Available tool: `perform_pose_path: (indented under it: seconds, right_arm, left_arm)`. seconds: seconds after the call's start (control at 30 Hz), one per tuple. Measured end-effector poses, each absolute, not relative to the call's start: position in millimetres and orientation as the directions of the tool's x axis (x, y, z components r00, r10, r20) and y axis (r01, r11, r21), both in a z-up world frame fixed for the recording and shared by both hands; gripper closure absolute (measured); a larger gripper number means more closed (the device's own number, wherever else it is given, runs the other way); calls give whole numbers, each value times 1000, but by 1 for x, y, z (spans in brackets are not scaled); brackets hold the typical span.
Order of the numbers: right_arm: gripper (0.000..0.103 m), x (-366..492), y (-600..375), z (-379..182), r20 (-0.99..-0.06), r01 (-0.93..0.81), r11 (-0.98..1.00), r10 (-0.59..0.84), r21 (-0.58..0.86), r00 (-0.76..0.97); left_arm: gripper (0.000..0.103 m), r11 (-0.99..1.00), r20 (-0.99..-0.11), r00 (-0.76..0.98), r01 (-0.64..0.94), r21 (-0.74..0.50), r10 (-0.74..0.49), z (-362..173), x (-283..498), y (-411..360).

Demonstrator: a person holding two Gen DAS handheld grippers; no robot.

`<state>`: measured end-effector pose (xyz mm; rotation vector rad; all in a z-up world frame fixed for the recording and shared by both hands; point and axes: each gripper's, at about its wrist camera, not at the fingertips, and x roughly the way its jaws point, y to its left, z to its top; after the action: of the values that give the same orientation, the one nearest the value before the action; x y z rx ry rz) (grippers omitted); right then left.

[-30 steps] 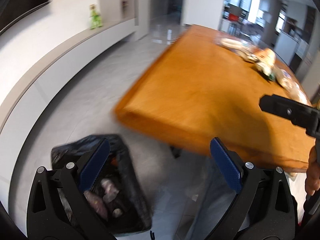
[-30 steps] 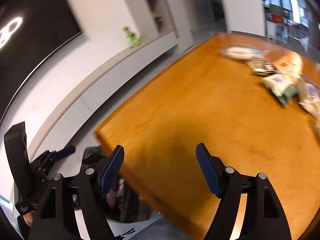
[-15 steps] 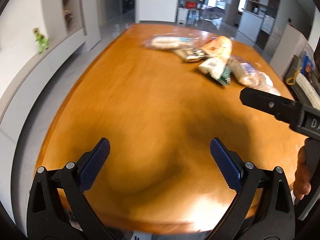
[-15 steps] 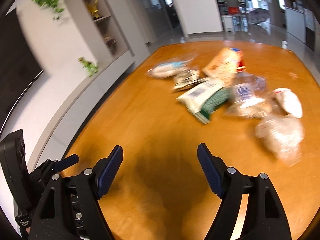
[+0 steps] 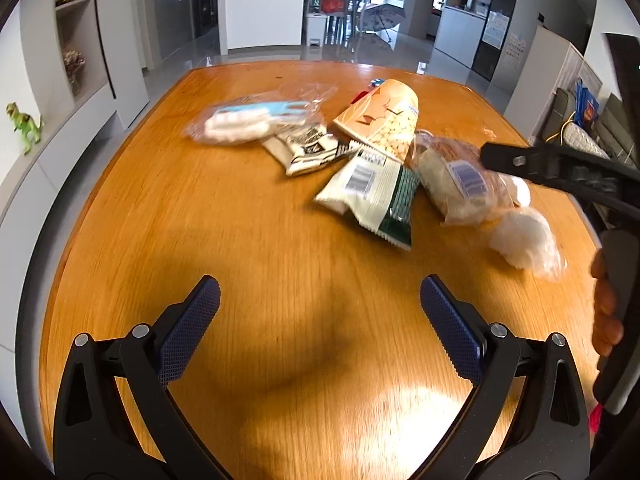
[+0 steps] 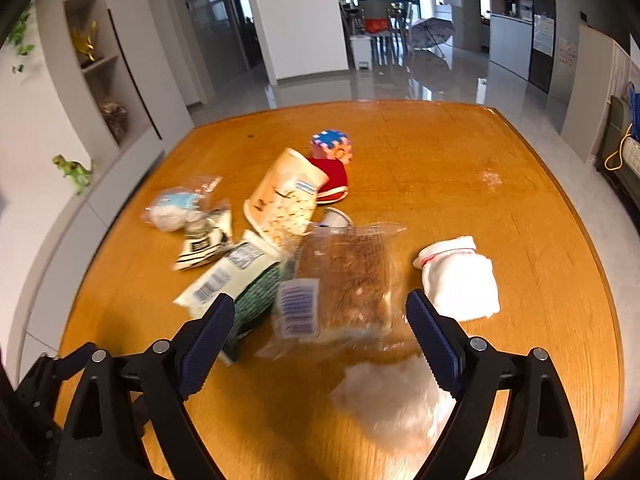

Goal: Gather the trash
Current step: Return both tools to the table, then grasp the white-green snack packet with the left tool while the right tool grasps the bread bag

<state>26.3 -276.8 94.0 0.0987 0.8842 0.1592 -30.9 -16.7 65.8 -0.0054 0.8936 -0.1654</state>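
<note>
The collecting looks far from finished: a whole heap of trash lies on the wooden counter [image 5: 248, 248], and both grippers are empty. The left gripper [image 5: 320, 304] has its fingers wide apart over bare wood, and the heap is well ahead of them and a little to the right. The right gripper [image 6: 320, 320] is also spread open, with nothing between its fingers.

Just ahead of the right fingers lies a clear plastic bag [image 6: 340, 276] with a barcode label, crumpled and shiny. A green and white packet [image 6: 240, 280] is beside the left finger, and a soft white wad [image 6: 392, 400] is under the right one. Further ahead are an orange snack bag [image 6: 286, 200] and a small black and white packet [image 6: 206, 240]. All look light and thin, so I judge they will crumple easily when gripped.
</note>
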Motion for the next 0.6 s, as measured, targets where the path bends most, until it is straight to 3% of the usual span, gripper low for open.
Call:
perform_pose_path:
  seconds: [0.23, 0.43, 0.5, 0.57, 0.6]
  right_arm:
    - [15, 59, -272, 67, -818, -70, 995, 93, 64, 568]
    - [16, 71, -278, 54, -846, -59, 994, 108, 90, 522]
    - [22, 73, -280, 49, -848, -71, 991, 137, 117, 511]
    - [35, 70, -283, 52, -834, -76, 987, 158, 139, 528]
    - [36, 68, -286, 54, -823, -76, 984, 176, 161, 539]
  left_arm:
    - [6, 983, -785, 597, 157, -91, -168, 63, -6, -22]
    - [6, 977, -792, 577, 176, -120, -201, 57, 9, -27]
    - [6, 976, -795, 571, 177, -124, -205, 55, 13, -29]
    - [6, 975, -797, 565, 180, -132, -212, 53, 18, -31]
    - [6, 974, -800, 562, 184, -130, -212, 52, 21, -34]
